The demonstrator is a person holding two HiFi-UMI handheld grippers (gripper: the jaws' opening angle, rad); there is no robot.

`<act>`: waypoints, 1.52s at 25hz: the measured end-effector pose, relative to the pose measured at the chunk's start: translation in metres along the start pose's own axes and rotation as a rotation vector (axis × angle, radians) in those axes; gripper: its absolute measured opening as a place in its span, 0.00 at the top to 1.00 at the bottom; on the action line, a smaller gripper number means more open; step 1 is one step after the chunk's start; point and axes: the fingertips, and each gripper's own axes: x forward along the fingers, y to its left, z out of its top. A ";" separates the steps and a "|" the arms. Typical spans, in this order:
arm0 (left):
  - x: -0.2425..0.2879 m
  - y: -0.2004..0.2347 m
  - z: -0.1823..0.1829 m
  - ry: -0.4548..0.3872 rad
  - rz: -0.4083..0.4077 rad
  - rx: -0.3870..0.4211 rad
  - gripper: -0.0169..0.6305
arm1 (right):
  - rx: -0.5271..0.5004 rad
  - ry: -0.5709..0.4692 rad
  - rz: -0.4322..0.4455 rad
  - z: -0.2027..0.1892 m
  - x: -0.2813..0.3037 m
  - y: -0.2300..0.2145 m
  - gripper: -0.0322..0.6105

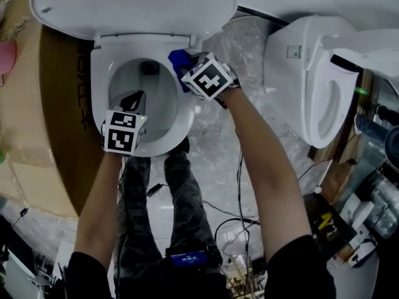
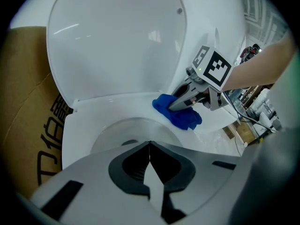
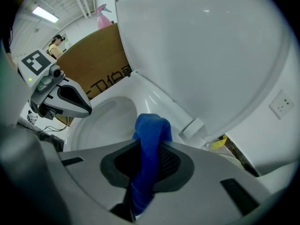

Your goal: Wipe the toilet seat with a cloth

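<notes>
The blue cloth (image 1: 178,59) lies bunched on the toilet seat (image 1: 100,73) at its far right edge, just beside the hinge where the raised lid (image 1: 137,5) stands open. The right tongs (image 1: 186,72) are clenched on it: in the right gripper view a fold of cloth (image 3: 150,139) runs up between the two jaws and hangs over the seat rim (image 3: 154,100). The left gripper view shows the same cloth (image 2: 180,117) pressed against the white seat (image 2: 108,109) under the right tongs' tips (image 2: 173,107).

The left tongs (image 1: 132,98) are clenched with nothing between them, the jaws meeting edge to edge in their own view (image 2: 150,146). They hang over the near left part of the seat, pointing down toward the bowl (image 1: 146,83).

A sheet of brown cardboard (image 1: 28,111) stands against the toilet's left side. A second white toilet (image 1: 312,73) sits well apart to the right, on the marbled floor (image 1: 240,42). The person's legs (image 1: 181,192) stand in front of the bowl, with cables (image 1: 240,217) trailing on the floor.
</notes>
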 end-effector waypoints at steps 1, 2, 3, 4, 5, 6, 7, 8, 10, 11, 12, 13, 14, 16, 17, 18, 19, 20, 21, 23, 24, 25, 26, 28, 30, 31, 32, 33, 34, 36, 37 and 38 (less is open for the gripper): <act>0.000 0.004 0.001 -0.003 0.002 -0.004 0.96 | -0.009 -0.002 -0.009 0.006 0.001 -0.003 0.86; -0.001 0.008 0.002 -0.006 0.003 -0.008 0.95 | -0.016 -0.003 -0.015 0.013 0.003 -0.005 0.86; -0.001 0.012 0.003 -0.010 0.005 -0.013 0.96 | -0.023 -0.006 -0.018 0.019 0.004 -0.005 0.86; -0.002 0.016 0.004 -0.013 0.006 -0.018 0.96 | -0.029 -0.010 -0.017 0.026 0.007 -0.004 0.86; -0.002 0.019 0.004 -0.016 0.007 -0.023 0.96 | -0.031 -0.017 -0.013 0.034 0.009 -0.002 0.86; -0.003 0.023 0.004 -0.019 0.008 -0.029 0.96 | -0.033 -0.025 -0.007 0.042 0.012 0.001 0.86; -0.004 0.025 0.004 -0.021 0.010 -0.034 0.96 | -0.039 -0.029 -0.005 0.049 0.016 0.004 0.86; -0.005 0.028 0.003 -0.023 0.011 -0.038 0.96 | -0.048 -0.031 -0.007 0.055 0.019 0.006 0.86; -0.008 0.034 0.003 -0.027 0.014 -0.048 0.95 | -0.071 -0.032 -0.016 0.066 0.026 0.009 0.86; -0.010 0.037 0.003 -0.029 0.016 -0.053 0.96 | -0.081 -0.034 -0.020 0.072 0.029 0.010 0.86; -0.011 0.041 0.003 -0.030 0.017 -0.058 0.95 | -0.089 -0.035 -0.021 0.077 0.032 0.012 0.86; -0.012 0.044 0.003 -0.031 0.017 -0.063 0.96 | -0.096 -0.037 -0.020 0.083 0.035 0.015 0.86; -0.014 0.046 0.002 -0.032 0.018 -0.068 0.96 | -0.101 -0.039 -0.018 0.087 0.038 0.018 0.86; -0.017 0.051 0.001 -0.034 0.019 -0.078 0.96 | -0.106 -0.044 -0.006 0.097 0.044 0.025 0.86; -0.018 0.053 -0.001 -0.035 0.020 -0.082 0.96 | -0.109 -0.048 -0.002 0.101 0.047 0.029 0.86; -0.019 0.054 -0.002 -0.035 0.019 -0.086 0.96 | -0.117 -0.051 -0.003 0.105 0.050 0.031 0.86; -0.021 0.055 -0.004 -0.035 0.018 -0.088 0.96 | -0.123 -0.052 -0.004 0.109 0.053 0.034 0.86; -0.022 0.056 -0.005 -0.036 0.017 -0.090 0.96 | -0.124 -0.052 -0.003 0.112 0.055 0.037 0.86; -0.023 0.057 -0.006 -0.037 0.016 -0.092 0.95 | -0.121 -0.052 0.002 0.114 0.058 0.041 0.86; -0.025 0.057 -0.009 -0.037 0.013 -0.091 0.96 | -0.099 -0.052 0.026 0.119 0.062 0.051 0.86; -0.025 0.057 -0.010 -0.035 0.013 -0.088 0.96 | -0.093 -0.051 0.031 0.121 0.064 0.054 0.86; -0.026 0.056 -0.012 -0.033 0.013 -0.084 0.96 | -0.091 -0.051 0.028 0.121 0.066 0.055 0.86; -0.027 0.055 -0.012 -0.032 0.013 -0.082 0.96 | -0.086 -0.048 0.025 0.121 0.066 0.057 0.86; -0.029 0.054 -0.014 -0.032 0.015 -0.074 0.96 | -0.068 -0.047 0.027 0.118 0.064 0.060 0.86; -0.032 0.054 -0.015 -0.030 0.022 -0.064 0.95 | -0.077 -0.071 0.018 0.118 0.060 0.061 0.86; -0.034 0.054 -0.015 -0.029 0.026 -0.061 0.95 | -0.085 -0.082 0.013 0.117 0.057 0.061 0.86; -0.037 0.053 -0.016 -0.029 0.031 -0.057 0.95 | -0.084 -0.081 0.014 0.114 0.053 0.063 0.86; -0.039 0.051 -0.016 -0.029 0.035 -0.052 0.96 | -0.074 -0.072 0.023 0.108 0.047 0.066 0.86; -0.042 0.048 -0.016 -0.030 0.040 -0.047 0.96 | -0.063 -0.065 0.034 0.103 0.041 0.070 0.86; -0.048 0.040 -0.018 -0.034 0.046 -0.039 0.95 | -0.063 -0.073 0.039 0.096 0.029 0.077 0.86; -0.051 0.036 -0.020 -0.036 0.048 -0.034 0.95 | -0.074 -0.087 0.031 0.094 0.023 0.079 0.86; -0.054 0.030 -0.023 -0.038 0.048 -0.027 0.95 | -0.085 -0.104 0.022 0.093 0.016 0.081 0.86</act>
